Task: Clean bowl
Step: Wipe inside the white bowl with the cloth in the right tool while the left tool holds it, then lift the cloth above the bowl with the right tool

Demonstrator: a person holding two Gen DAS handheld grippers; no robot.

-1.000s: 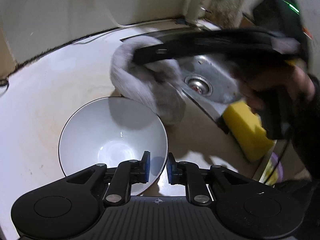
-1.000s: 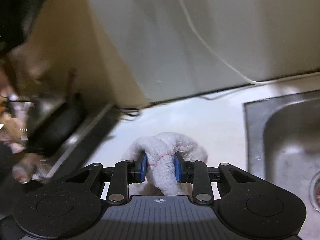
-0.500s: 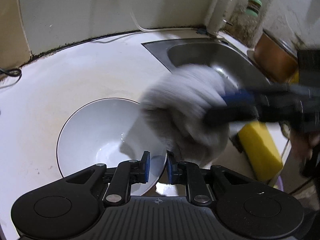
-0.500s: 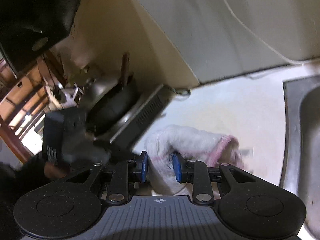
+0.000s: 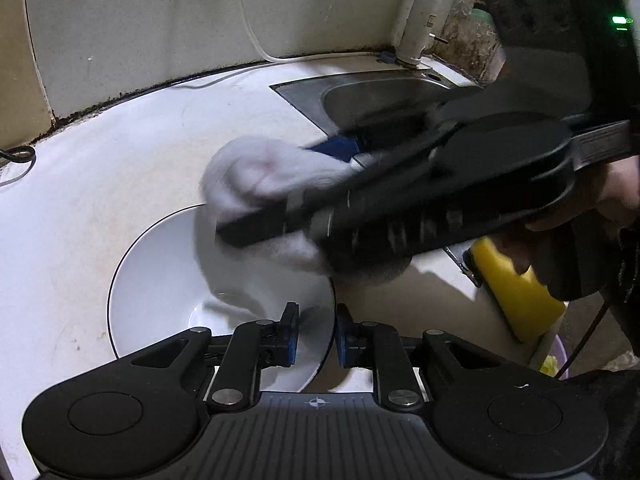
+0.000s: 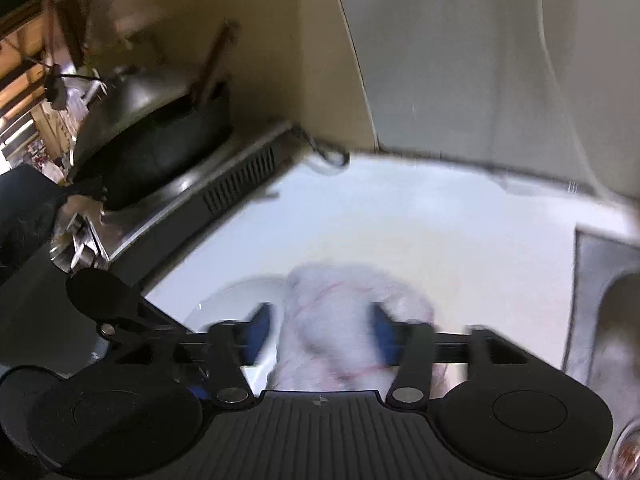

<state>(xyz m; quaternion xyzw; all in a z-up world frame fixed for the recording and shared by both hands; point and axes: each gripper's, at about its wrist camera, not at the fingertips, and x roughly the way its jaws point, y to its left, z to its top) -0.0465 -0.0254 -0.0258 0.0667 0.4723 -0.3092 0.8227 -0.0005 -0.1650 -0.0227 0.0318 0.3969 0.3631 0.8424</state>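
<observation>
Left wrist view: the left tool (image 5: 316, 334) is clamped on the near rim of the white bowl (image 5: 168, 280), its blue pads either side of the wall, as it was a second ago; the bowl sits on the white surface (image 5: 100, 168) in the same spot. What has changed is the right tool (image 5: 304, 184): half a second ago it came in from the right beside the bowl, and now it reaches across above the bowl's far rim, the white cloth (image 5: 256, 176) bunched at its tip. Behind lie the steel sink (image 5: 380, 96), a yellow sponge (image 5: 516, 300) at its near edge, and the tiled wall.

Right wrist view: the right tool (image 6: 320, 332) is opening, its jaws far wider apart than before; the cloth (image 6: 340, 320) is between them, blurred, over the bowl (image 6: 240, 296). Whether the pads press it I cannot tell. A dark wok (image 6: 152, 144) sits on the stove to the left.
</observation>
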